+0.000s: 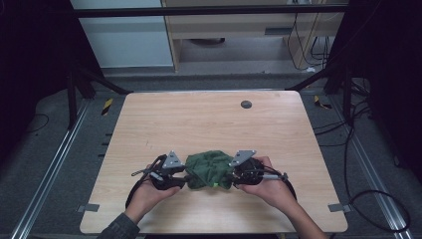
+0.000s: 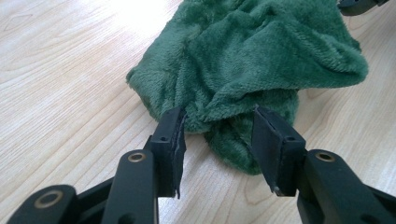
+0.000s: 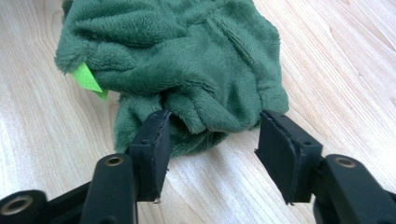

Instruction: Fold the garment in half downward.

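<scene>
A crumpled dark green fleece cloth (image 1: 210, 170) lies on the wooden table (image 1: 209, 124) near its front edge, between my two grippers. My left gripper (image 1: 180, 175) sits at the cloth's left end, jaws open, with a fold of the green fleece (image 2: 243, 56) reaching between the fingertips (image 2: 172, 130). At the cloth's right end my right gripper (image 1: 238, 174) is open too, its jaws straddling a bunched edge of the cloth (image 3: 187, 60). A bright green tag (image 3: 86, 79) sticks out of the fabric on one side.
A small dark round disc (image 1: 246, 104) lies on the table near its far edge. Metal rails run along the floor on both sides, and cables trail on the floor at the right (image 1: 368, 199).
</scene>
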